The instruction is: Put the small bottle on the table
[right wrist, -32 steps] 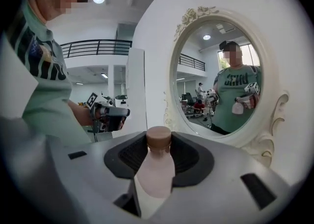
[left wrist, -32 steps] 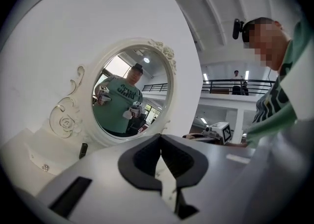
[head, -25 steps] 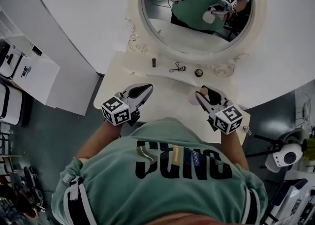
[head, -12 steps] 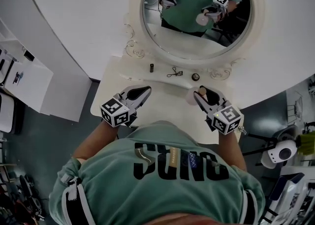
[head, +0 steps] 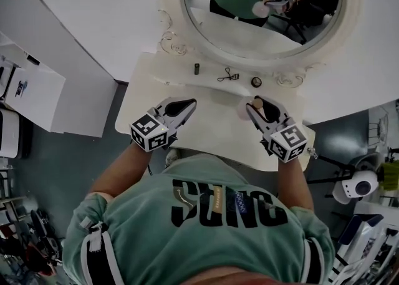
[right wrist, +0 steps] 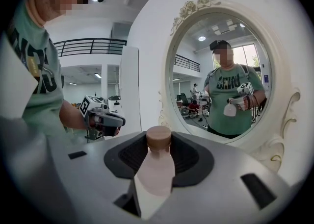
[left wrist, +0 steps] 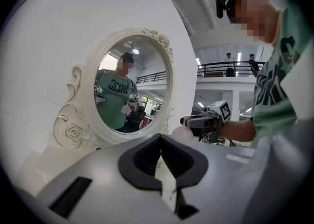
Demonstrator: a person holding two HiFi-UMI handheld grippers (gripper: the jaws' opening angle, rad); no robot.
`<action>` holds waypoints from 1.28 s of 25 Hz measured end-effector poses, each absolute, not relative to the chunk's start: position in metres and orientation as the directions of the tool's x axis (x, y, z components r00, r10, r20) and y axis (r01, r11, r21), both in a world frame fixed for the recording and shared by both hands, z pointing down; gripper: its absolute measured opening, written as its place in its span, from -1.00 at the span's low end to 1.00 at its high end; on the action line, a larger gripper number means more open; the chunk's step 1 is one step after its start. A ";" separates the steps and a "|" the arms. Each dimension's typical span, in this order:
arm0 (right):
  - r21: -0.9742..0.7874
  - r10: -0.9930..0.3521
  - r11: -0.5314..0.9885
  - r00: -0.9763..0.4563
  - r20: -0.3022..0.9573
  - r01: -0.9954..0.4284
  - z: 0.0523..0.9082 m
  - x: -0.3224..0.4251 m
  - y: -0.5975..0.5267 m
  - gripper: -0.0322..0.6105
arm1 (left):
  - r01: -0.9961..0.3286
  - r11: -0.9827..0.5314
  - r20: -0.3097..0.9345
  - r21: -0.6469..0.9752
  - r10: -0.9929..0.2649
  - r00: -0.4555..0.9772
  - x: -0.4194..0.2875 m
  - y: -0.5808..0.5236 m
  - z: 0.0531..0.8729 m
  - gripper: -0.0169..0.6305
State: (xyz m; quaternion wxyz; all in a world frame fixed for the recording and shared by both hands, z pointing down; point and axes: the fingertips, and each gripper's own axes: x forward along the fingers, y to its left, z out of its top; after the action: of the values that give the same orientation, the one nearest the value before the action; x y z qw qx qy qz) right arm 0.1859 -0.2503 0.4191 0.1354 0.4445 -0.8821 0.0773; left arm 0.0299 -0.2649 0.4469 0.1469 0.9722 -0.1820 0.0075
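Pink plastic fills the gap between the jaws of my right gripper (right wrist: 159, 145). They are clamped on the small bottle (right wrist: 156, 174) just under its tan cap (right wrist: 159, 136), so the body hangs upright below the pads. My left gripper (left wrist: 159, 138) has its jaws pressed together on nothing and hovers over the left part of the table (head: 212, 129), apart from the bottle.

I judge the step in hand to be the lowering. To do it well I should keep the bottle plumb and bring it straight down until the base sits flat. Only then should I part the jaws and draw back level, so a pad does not catch the cap and tip it. A grip this high gives a narrow bottle room to swing, so slow is better.

From the head view the bottle is over the table's right half, with bare white surface beneath it. Whether its base touches I cannot tell. Farther out, by the foot of the mirror (head: 262, 34), lie a dark tube (head: 196, 68), an eyelash curler (head: 227, 77) and a round jar (head: 256, 82), clear of my landing spot.
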 end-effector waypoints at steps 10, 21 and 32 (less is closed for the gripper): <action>-0.044 -0.750 0.593 -0.571 0.334 -0.804 0.461 0.176 -0.269 -0.48 | -0.326 -0.896 0.076 0.303 -0.318 0.945 0.050 -0.280 0.472 -0.92; -0.042 -0.736 0.599 -0.571 0.363 -0.799 0.488 0.176 -0.271 -0.48 | -0.314 -0.890 0.109 0.329 -0.295 0.949 0.058 -0.280 0.499 -0.92; -0.079 -0.715 0.580 -0.553 0.427 -0.811 0.596 0.166 -0.301 -0.48 | -0.321 -0.873 0.155 0.366 -0.283 0.947 0.067 -0.296 0.590 -0.92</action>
State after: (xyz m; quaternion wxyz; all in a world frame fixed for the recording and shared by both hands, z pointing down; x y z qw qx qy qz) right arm 0.1656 -0.3014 0.5958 0.1776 0.4379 -0.8709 0.1346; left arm 0.0668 -0.2962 0.5899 0.1973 0.9666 -0.1561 0.0484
